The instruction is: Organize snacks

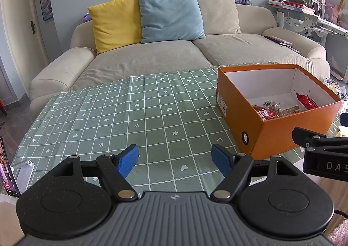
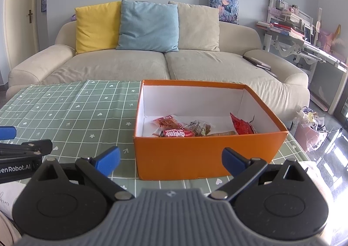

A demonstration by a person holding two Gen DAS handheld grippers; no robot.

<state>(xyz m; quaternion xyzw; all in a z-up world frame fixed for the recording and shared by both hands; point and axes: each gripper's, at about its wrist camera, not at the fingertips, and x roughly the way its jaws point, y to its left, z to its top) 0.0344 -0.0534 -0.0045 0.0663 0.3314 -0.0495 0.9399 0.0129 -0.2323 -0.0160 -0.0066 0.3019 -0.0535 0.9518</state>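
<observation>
Both grippers are hovering low in frame with blue-padded fingers spread apart, the left gripper over the green checked table, the right gripper facing the orange cardboard box; red-wrapped snack packets are lying inside it, centre frame.

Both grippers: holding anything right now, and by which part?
Nothing is held. The left gripper and right gripper both have jaws wide open and empty above the tablecloth. The snacks lie inside the orange box.
</observation>
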